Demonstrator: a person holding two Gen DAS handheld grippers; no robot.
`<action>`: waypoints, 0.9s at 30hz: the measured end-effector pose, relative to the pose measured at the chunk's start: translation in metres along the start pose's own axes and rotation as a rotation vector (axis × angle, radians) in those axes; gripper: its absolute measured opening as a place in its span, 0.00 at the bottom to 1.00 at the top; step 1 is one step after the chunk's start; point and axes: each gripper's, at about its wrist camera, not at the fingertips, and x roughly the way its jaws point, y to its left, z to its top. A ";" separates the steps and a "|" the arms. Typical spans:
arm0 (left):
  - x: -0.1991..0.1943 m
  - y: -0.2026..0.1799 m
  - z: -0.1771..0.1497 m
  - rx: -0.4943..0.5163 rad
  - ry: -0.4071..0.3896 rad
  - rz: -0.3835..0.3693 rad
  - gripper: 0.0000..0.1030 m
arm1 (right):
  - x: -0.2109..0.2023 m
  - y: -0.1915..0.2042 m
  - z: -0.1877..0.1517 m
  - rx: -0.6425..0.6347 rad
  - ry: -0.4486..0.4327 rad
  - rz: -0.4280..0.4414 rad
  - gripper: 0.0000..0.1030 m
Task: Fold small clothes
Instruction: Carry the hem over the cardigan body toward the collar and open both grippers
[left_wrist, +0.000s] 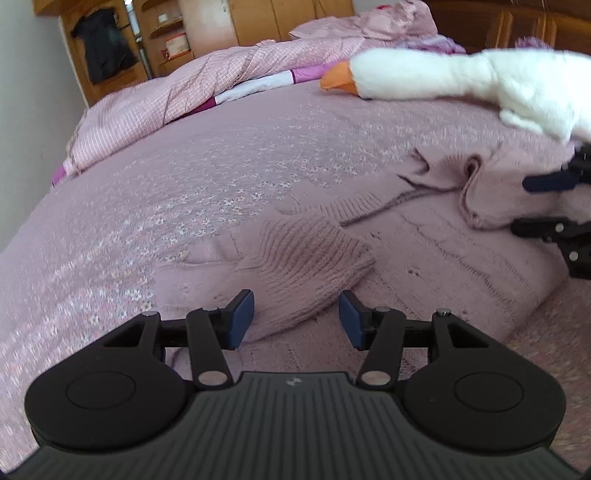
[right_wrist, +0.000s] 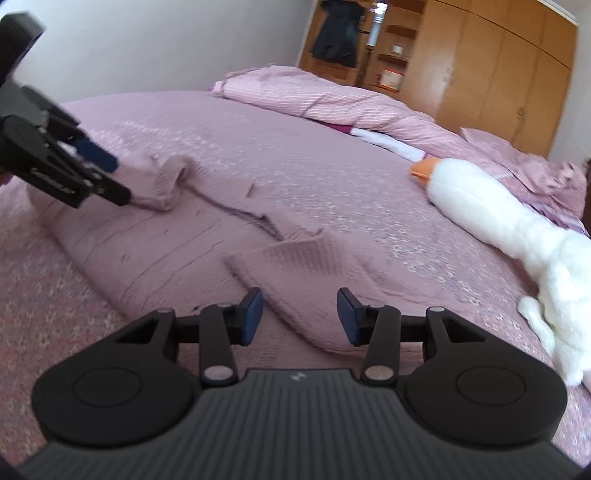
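Note:
A small pink knitted sweater (left_wrist: 424, 236) lies spread on the pink bedspread, also in the right wrist view (right_wrist: 177, 236). My left gripper (left_wrist: 296, 320) is open, its jaws on either side of a ribbed sleeve cuff (left_wrist: 303, 258). My right gripper (right_wrist: 300, 316) is open, its jaws on either side of the other ribbed cuff (right_wrist: 295, 258). The right gripper also shows at the right edge of the left wrist view (left_wrist: 524, 205), and the left gripper shows at the left edge of the right wrist view (right_wrist: 118, 181); both are open around sweater fabric.
A white plush goose (left_wrist: 461, 81) with an orange beak lies on the bed beyond the sweater, also in the right wrist view (right_wrist: 509, 229). A rumpled pink checked duvet (left_wrist: 177, 99) lies along the far side. Wooden wardrobes (right_wrist: 491, 66) stand behind the bed.

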 end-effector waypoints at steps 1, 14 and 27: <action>0.003 -0.002 -0.001 0.015 -0.007 0.014 0.57 | 0.002 0.003 -0.001 -0.014 0.002 -0.009 0.45; 0.019 0.036 0.017 -0.125 -0.081 0.155 0.11 | 0.000 -0.021 0.008 0.045 -0.116 -0.166 0.11; 0.070 0.103 0.004 -0.430 0.020 0.237 0.25 | 0.062 -0.099 -0.014 0.388 0.103 -0.337 0.14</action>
